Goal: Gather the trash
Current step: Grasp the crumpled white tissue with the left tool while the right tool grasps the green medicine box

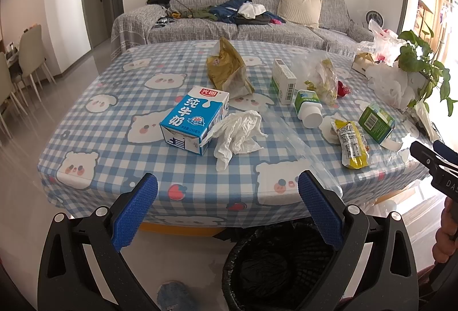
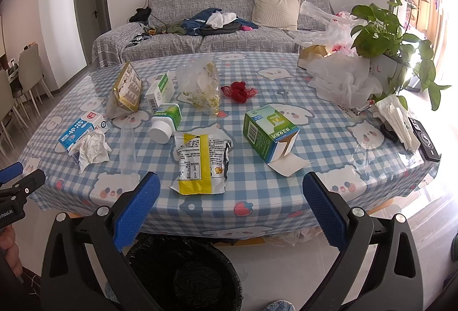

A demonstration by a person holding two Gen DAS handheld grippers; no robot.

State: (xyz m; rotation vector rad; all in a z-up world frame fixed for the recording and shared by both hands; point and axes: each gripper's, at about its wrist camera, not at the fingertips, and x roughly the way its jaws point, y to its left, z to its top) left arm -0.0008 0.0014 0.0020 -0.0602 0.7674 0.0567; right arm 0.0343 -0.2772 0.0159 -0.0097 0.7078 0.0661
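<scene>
Trash lies scattered on the checked tablecloth (image 1: 120, 156). A blue milk carton (image 1: 194, 119) rests beside a crumpled white tissue (image 1: 237, 133). Farther back are a tan snack bag (image 1: 227, 67), a white-green box (image 1: 283, 82), a white-capped bottle (image 1: 307, 108), a yellow wrapper (image 2: 200, 162) and a green box (image 2: 269, 133). A black-lined bin (image 1: 274, 268) stands on the floor under the table's near edge. My left gripper (image 1: 227, 190) hangs open in front of the edge, above the bin. My right gripper (image 2: 230, 193) is open too, short of the yellow wrapper.
A potted plant (image 2: 383, 30) with white plastic bags (image 2: 343, 79) fills the table's far right corner. A remote (image 2: 426, 139) and folded paper (image 2: 398, 122) lie at the right edge. A grey sofa (image 1: 229, 27) stands behind the table; chairs (image 1: 31, 53) are at the left.
</scene>
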